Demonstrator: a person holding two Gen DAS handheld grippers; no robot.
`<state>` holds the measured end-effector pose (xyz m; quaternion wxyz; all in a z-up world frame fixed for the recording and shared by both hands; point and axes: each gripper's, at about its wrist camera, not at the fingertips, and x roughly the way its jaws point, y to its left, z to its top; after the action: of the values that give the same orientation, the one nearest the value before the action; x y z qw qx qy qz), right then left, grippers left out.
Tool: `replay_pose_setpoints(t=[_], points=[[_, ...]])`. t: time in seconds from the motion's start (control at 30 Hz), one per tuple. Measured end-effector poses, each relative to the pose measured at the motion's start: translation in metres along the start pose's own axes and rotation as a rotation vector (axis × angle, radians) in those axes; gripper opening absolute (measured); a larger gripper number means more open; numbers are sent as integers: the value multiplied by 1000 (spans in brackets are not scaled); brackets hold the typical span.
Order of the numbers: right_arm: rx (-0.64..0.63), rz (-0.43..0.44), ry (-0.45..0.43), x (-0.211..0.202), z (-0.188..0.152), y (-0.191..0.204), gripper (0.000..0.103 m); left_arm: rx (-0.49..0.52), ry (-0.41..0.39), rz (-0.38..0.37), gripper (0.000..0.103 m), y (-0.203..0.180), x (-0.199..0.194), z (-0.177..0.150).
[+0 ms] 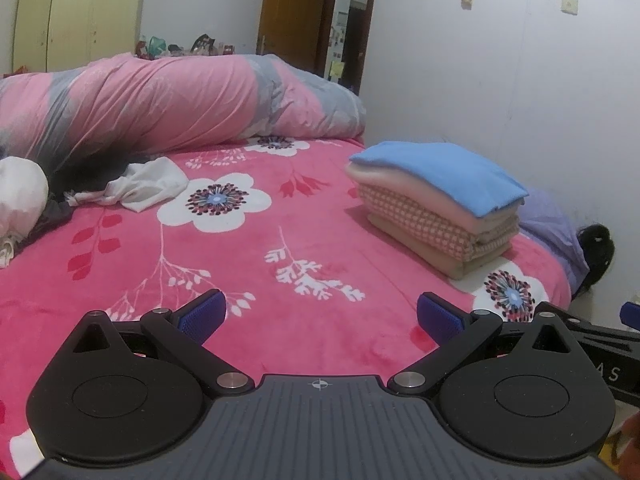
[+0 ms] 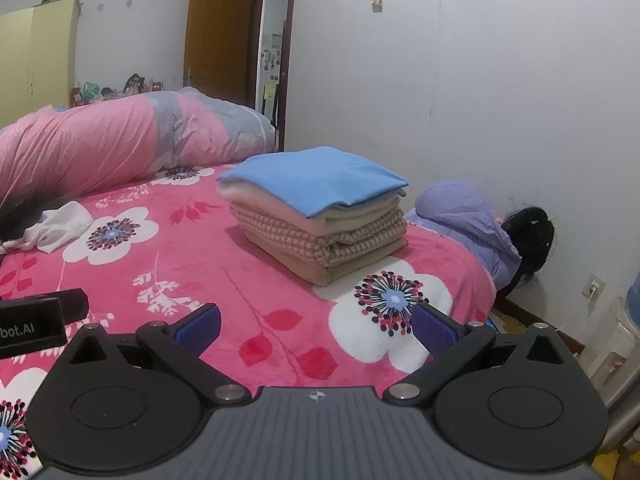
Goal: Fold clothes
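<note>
Folded clothes (image 2: 316, 216) beyond right claw (image 2: 318, 328) (agape)

my right claw (image 2: 316, 326) spread wide, empty | above bed (image 2: 248, 320) | folded stack (image 2: 320, 224) ahead, blue cloth (image 2: 316, 184) topmost

Each handheld unit, the left gripper (image 1: 320, 314) and the right gripper (image 2: 316, 322), has black linkage arms with silver screws, blue ribbed pads (image 1: 202, 314), round black discs and a grooved grey body bearing a crosshair mark.
</note>
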<state>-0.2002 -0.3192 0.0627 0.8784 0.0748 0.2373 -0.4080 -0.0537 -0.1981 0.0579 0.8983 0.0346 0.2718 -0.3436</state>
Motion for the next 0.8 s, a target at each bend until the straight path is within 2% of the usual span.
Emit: replay_pose_setpoints(t=[0.37, 0.8], points=[[-9, -29, -6, 0, -1, -7, 103, 14, -2, -18, 103, -6, -1, -2], [33, -105, 4, -3, -11, -39, 103, 94, 23, -76, 103, -40, -2, -17]])
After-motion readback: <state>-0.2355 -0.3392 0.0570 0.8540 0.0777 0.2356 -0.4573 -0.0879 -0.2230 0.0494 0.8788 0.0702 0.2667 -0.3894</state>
